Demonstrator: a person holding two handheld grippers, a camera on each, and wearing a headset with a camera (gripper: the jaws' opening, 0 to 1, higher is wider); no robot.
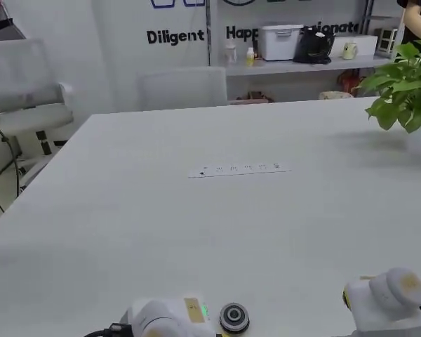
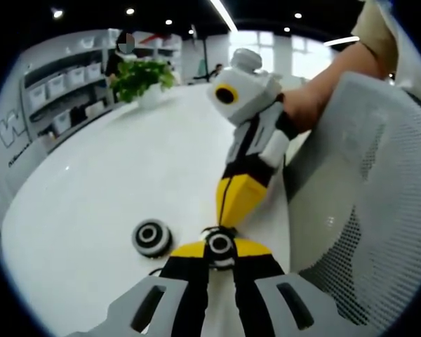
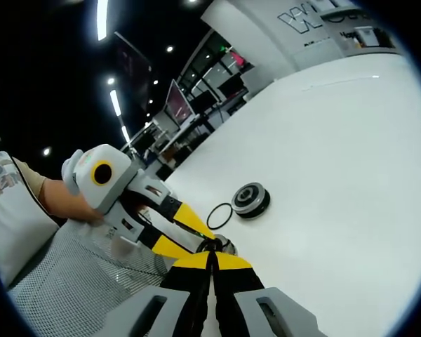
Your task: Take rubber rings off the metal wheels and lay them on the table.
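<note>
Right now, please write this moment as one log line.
left claw: shut on wheel | right claw: shut at that wheel's rim | table: loose ring beside second wheel

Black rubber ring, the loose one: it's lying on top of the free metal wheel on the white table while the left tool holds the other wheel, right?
No. In the right gripper view the thin black rubber ring lies flat on the white table beside the free round metal wheel, not on it. The left tool does hold the other wheel.
</note>
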